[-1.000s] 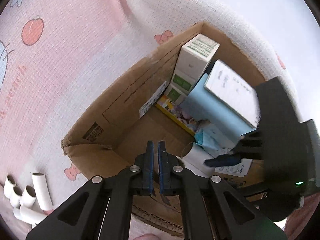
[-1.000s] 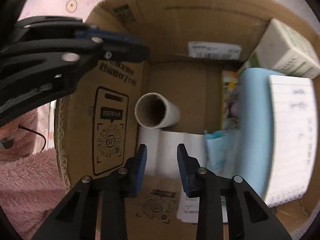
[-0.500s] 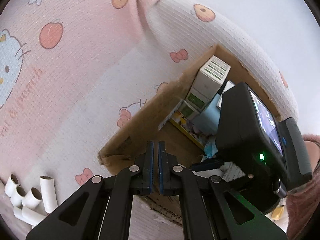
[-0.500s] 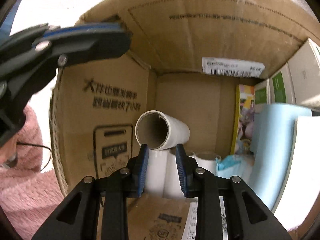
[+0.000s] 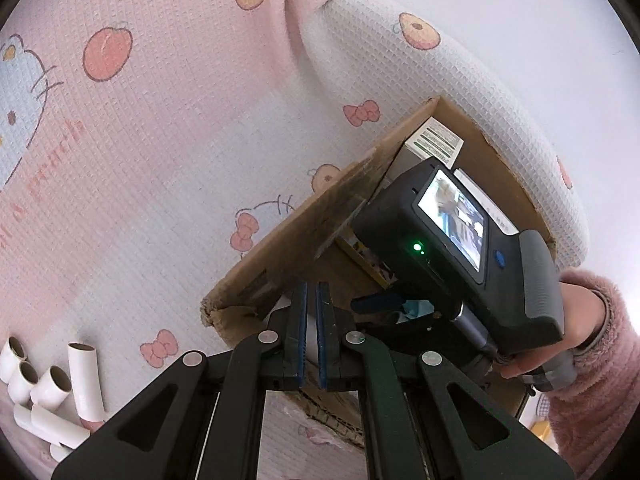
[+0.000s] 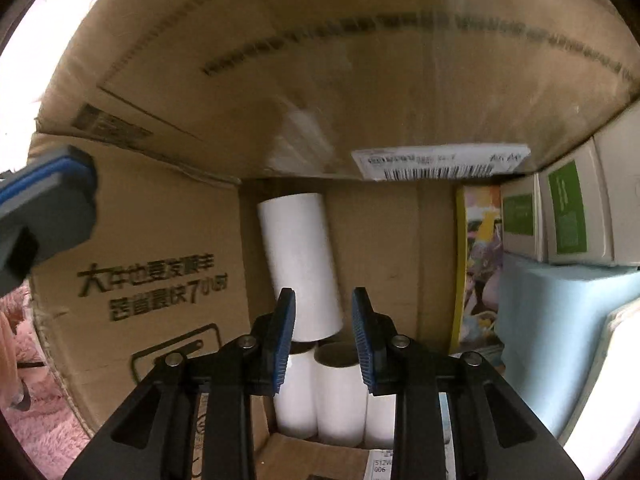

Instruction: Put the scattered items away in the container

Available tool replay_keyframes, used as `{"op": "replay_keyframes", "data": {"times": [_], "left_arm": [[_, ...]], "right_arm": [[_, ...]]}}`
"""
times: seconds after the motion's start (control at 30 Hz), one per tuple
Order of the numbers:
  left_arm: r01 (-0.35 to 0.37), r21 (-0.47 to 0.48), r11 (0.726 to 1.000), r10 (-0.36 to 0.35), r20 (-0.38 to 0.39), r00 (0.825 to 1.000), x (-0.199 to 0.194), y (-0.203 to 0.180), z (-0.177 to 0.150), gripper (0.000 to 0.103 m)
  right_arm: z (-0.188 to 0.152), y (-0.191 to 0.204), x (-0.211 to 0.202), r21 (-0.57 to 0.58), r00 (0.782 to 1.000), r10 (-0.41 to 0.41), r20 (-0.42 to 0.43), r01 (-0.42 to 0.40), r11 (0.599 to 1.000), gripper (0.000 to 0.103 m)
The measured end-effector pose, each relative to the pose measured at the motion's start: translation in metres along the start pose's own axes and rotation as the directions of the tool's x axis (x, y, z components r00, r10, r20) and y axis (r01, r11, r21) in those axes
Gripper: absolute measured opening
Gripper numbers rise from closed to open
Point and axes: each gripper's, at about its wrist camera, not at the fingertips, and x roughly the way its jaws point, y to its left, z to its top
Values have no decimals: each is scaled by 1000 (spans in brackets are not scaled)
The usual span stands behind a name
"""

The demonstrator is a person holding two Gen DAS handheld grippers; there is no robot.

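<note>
While open, box [image 6: 168, 216]; tubes [image 6: 298, 264] inside

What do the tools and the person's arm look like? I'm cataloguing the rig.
Both the left tool and right tool have black linkage arms, silver rivets and ribbed blue pads. A screen and green light sit on the right unit. The sleeve is fuzzy pink.

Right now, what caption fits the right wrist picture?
Open right gripper over white paper tubes inside the cardboard box.

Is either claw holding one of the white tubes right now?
No. The right gripper is open, with the tube lying loose in the box. The left gripper is shut on nothing.
</note>
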Motion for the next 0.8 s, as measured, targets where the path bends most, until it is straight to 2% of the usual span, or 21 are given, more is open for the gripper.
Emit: {"op": "replay_keyframes", "data": {"times": [0.03,0.1,0.13,0.17,0.3,0.43,0.53,0.67,0.8], "left_arm": [[-3,2,1000,3,0,1000,-1,0,0,4],[3,4,1000,-3,-4,1000,-3,2,-1,4],[8,0,1000,-8,-4,1000,-4,2,-2,4],[14,-2,1000,-14,-8,1000,-2,1,0,4],[17,3,1000,-17,-10,1000,-2,0,0,4],[14,11,1000,-14,-16,1000,0,-1,0,4],[22,12,1000,-22,-26,999,3,-2,1,4],[30,20,999,-29,-37,999,5,-4,0,5],[39,22,999,-38,-46,998,7,-5,0,4]], "right_arm": [[-1,1,-1,-6,1000,-4,11,5,1000,25],[-2,3,-2,-18,1000,11,15,-10,1000,34],[-2,4,-2,-18,1000,16,14,-15,1000,43],[-2,6,-2,-40,1000,1,5,-1,999,49],[-3,11,9,-28,999,16,-30,-17,999,49],[-5,9,20,38,996,60,-61,-57,998,47],[-5,2,26,93,989,118,-85,-110,990,47],[-6,-3,36,122,980,145,-137,-129,984,47],[-5,-8,45,168,973,183,-140,-159,973,44]]}}
